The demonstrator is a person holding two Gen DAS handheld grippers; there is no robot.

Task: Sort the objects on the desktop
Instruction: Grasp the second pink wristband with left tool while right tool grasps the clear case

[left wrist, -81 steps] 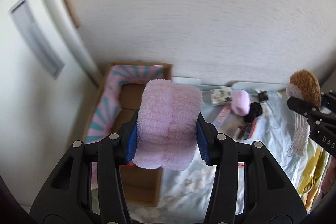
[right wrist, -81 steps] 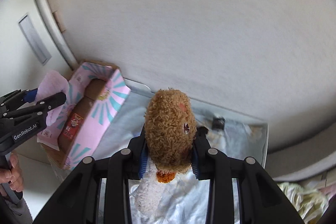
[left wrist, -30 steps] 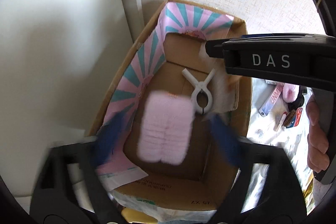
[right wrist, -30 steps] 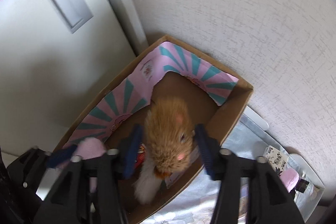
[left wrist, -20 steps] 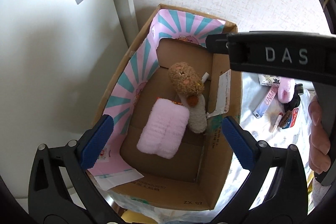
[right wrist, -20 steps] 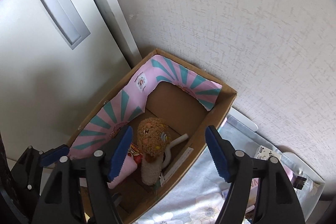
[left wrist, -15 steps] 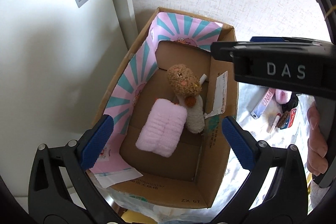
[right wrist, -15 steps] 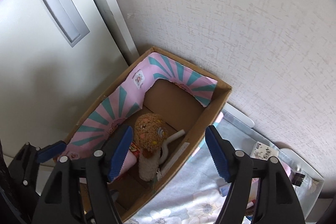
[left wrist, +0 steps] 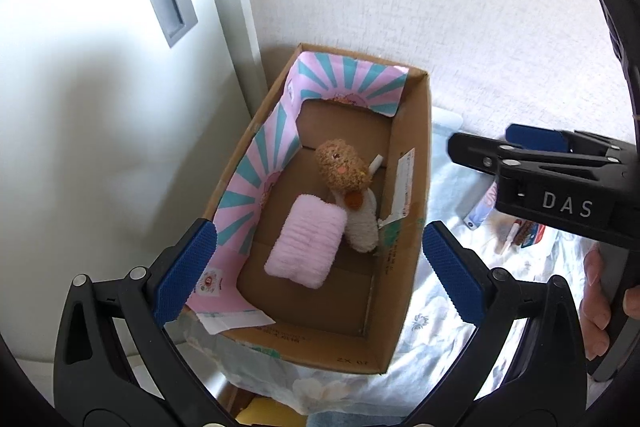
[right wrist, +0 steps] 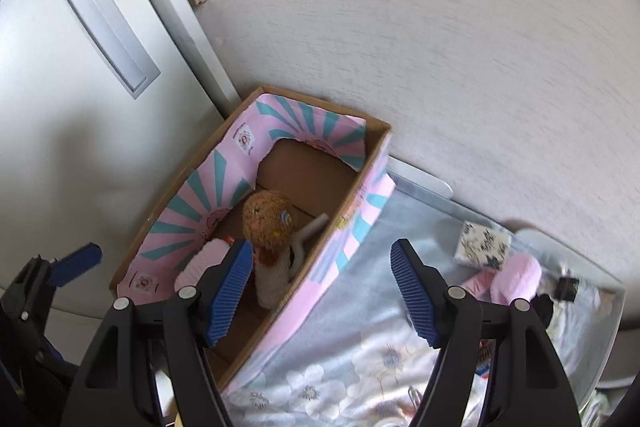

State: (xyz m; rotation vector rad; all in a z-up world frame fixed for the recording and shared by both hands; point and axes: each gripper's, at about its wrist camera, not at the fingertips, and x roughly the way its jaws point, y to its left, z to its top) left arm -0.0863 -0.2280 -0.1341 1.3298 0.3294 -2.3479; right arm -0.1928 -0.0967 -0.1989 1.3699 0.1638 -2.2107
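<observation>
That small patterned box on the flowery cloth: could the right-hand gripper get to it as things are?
Probably yes. The right gripper is open and empty, and the patterned box sits uncovered on the cloth, outside the cardboard box.

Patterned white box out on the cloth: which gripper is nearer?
Right. The right gripper hangs open over the cloth near the patterned white box; the left gripper is open above the cardboard box, farther off.

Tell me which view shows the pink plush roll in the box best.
The left wrist view. There the pink roll lies fully visible on the box floor, beside the brown plush toy. In the right wrist view only a pale end of it shows, behind that gripper's blue finger pad.
</observation>
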